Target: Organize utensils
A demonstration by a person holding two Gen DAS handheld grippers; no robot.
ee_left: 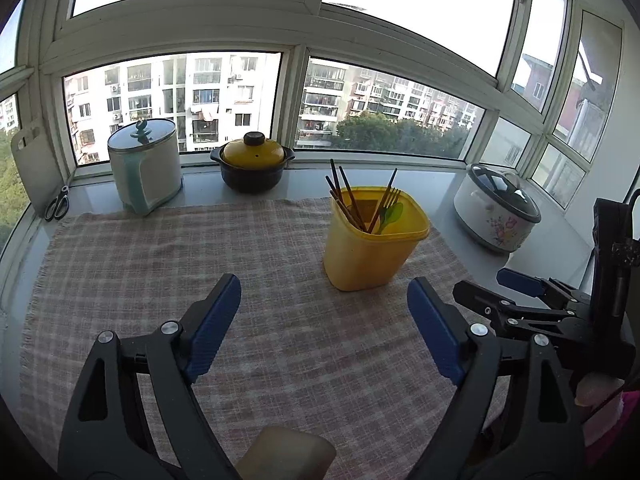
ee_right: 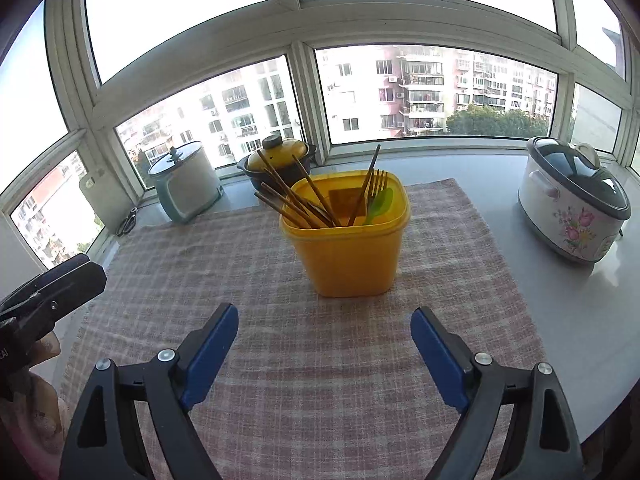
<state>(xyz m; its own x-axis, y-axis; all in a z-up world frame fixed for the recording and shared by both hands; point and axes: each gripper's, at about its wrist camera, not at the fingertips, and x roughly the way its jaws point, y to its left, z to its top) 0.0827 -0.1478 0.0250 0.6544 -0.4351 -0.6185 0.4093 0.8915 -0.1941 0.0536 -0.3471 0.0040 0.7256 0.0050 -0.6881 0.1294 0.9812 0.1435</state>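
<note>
Left claw [ee_left: 324,300]: I see it wide apart and empty above the checked pink cloth [ee_left: 160,280].
Right claw [ee_right: 324,332]: also wide, holding nothing.
Utensils: brown chopsticks [ee_right: 296,196], a fork [ee_right: 378,184] and a green spoon [ee_right: 380,204] stand in the yellow plastic container [ee_right: 348,256] on the cloth-covered surface.

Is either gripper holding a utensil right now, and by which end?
Neither. The left gripper and right gripper are both open and empty; the utensils stand in the yellow container.
</note>
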